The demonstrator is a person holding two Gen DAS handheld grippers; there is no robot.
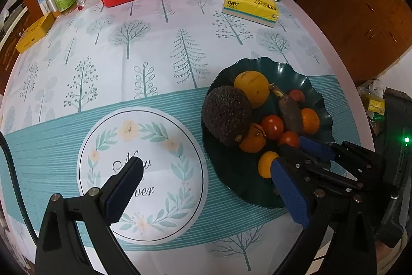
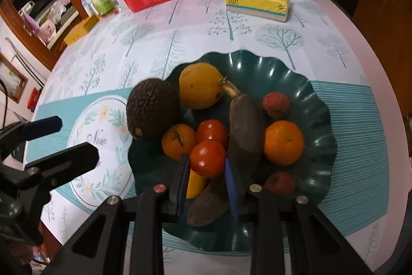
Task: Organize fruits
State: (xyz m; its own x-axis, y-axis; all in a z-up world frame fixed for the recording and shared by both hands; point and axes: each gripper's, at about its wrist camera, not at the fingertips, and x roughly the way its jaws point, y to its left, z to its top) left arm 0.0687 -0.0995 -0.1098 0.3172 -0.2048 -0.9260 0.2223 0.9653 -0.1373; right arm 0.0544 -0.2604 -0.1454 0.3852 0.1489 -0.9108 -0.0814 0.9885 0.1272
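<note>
1. Right gripper point(image 2: 207, 166): over dark green plate point(image 2: 319, 84), blue pads flanking a red tomato point(image 2: 207, 158), contact unclear.
2. Left gripper point(image 1: 206, 187): jaws wide apart, empty, left of the plate.

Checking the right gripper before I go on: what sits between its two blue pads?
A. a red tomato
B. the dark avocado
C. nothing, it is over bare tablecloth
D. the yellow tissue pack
A: in the right wrist view the right gripper has a blue pad on either side of the near red tomato, over the dark green plate; the avocado lies off to the left.
</note>
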